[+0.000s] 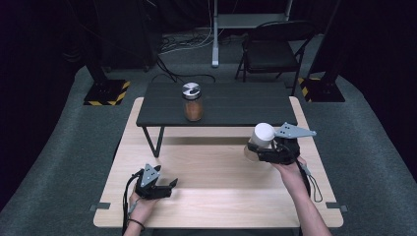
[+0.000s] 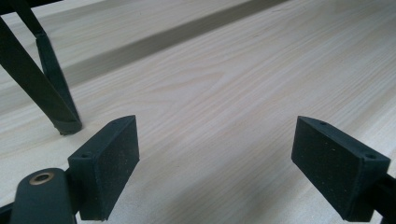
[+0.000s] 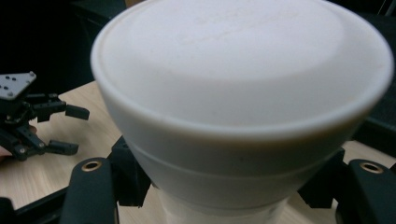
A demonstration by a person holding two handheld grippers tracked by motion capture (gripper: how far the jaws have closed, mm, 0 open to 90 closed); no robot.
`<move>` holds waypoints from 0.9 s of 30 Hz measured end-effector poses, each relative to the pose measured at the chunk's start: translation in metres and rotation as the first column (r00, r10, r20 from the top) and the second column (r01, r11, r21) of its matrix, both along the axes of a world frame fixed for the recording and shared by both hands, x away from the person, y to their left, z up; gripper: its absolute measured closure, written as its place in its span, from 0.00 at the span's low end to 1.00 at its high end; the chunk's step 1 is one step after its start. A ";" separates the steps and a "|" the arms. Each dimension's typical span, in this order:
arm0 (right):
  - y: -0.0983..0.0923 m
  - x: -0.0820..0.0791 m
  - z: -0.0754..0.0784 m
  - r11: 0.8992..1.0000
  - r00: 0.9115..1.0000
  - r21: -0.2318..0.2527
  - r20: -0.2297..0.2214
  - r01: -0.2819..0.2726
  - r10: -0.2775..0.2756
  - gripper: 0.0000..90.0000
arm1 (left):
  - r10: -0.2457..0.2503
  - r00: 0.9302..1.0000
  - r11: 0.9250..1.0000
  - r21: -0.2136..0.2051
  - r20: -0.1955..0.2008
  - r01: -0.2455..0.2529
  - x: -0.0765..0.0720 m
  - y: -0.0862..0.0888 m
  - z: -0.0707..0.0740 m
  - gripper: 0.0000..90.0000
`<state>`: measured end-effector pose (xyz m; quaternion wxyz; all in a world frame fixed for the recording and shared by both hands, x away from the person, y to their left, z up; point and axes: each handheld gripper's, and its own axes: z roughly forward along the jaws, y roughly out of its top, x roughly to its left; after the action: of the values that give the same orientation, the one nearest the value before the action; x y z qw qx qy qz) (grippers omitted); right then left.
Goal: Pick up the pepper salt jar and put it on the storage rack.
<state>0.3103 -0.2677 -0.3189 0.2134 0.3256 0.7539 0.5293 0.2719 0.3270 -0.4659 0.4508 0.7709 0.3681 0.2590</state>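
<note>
Surface [image 1: 216, 177]: light wood, dark carpet around.
Right hand-held gripper [image 1: 260, 146]: clamped on white-lidded jar [image 1: 261, 137], raised above the surface.
Left hand-held gripper [image 1: 169, 186]: jaws apart, nothing between.
Black riser shelf [image 1: 236, 105]: behind, carrying silver-lidded spice jar [image 1: 192, 102].

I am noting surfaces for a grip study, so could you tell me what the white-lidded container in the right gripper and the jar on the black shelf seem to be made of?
The white-lidded container: its lid looks like matte white plastic, smooth and evenly opaque; the body below seems translucent, perhaps plastic or glass. The right gripper is shut on it. The jar: apparently clear glass or plastic, showing orange-brown contents, with a shiny, metal-looking cap. The black shelf looks like matte dark board.
</note>
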 end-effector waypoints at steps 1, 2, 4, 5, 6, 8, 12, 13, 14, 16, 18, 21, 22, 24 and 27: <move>0.000 0.001 0.002 1.000 1.000 0.004 0.003 0.000 0.000 0.36 | 0.000 1.000 1.000 0.001 0.000 0.000 0.000 0.000 0.000 0.16; 0.000 0.001 0.004 1.000 1.000 0.007 0.006 0.000 0.000 0.36 | 0.000 1.000 1.000 0.001 0.000 0.000 0.000 0.000 0.000 0.16; 0.000 0.002 0.008 1.000 1.000 0.018 0.008 0.007 -0.007 0.36 | 0.001 1.000 1.000 -0.001 -0.002 -0.001 0.000 0.000 0.000 0.16; 0.000 0.003 0.010 1.000 1.000 0.023 0.013 0.006 -0.006 0.36 | 0.000 1.000 1.000 -0.002 -0.002 0.000 0.000 0.000 0.000 0.16; -0.001 0.003 0.012 1.000 1.000 0.028 0.014 0.005 -0.005 0.36 | 0.000 1.000 1.000 -0.002 -0.003 0.000 0.000 0.001 0.000 0.16; 0.000 0.004 0.017 0.999 1.000 0.032 0.018 0.003 -0.004 0.36 | 0.000 1.000 1.000 -0.004 -0.002 0.000 0.000 0.001 0.000 0.16; -0.002 0.007 0.024 0.999 1.000 0.055 0.025 0.002 -0.004 0.36 | 0.001 1.000 1.000 -0.004 -0.002 -0.001 0.000 0.001 0.000 0.16; -0.003 0.008 0.025 0.998 1.000 0.066 0.028 0.003 -0.005 0.36 | 0.001 1.000 1.000 -0.004 -0.002 -0.001 0.000 0.001 0.000 0.16; -0.003 0.009 0.027 0.997 1.000 0.074 0.029 0.002 -0.004 0.36 | 0.001 1.000 1.000 -0.004 -0.002 -0.001 0.000 0.001 0.000 0.16; -0.004 0.011 0.031 0.996 0.999 0.089 0.035 0.001 -0.004 0.36 | 0.000 1.000 1.000 -0.003 -0.003 0.000 0.001 0.001 0.000 0.16; -0.005 0.013 0.034 0.995 0.999 0.102 0.041 -0.002 -0.003 0.36 | 0.000 1.000 1.000 -0.003 -0.004 0.000 0.001 0.001 0.000 0.16; -0.004 0.016 0.040 0.994 0.999 0.112 0.048 0.000 -0.006 0.36 | 0.000 1.000 1.000 -0.005 -0.004 0.000 0.001 0.001 0.000 0.16; -0.004 0.017 0.042 0.994 0.999 0.113 0.049 0.002 -0.007 0.36 | 0.000 1.000 1.000 -0.005 -0.004 0.000 0.001 0.001 0.000 0.16; -0.004 0.020 0.044 0.992 0.999 0.122 0.051 0.006 -0.013 0.36 | 0.000 1.000 1.000 -0.006 -0.005 0.000 0.001 0.001 0.000 0.16; -0.004 0.025 0.046 0.991 0.998 0.136 0.054 0.015 -0.022 0.36 | 0.002 1.000 1.000 -0.011 -0.007 -0.002 0.001 0.002 0.000 0.16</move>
<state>0.3349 -0.2716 -0.2725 0.2164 0.3315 0.7070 0.5860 0.2728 0.3286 -0.4660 0.4537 0.7688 0.3717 0.2547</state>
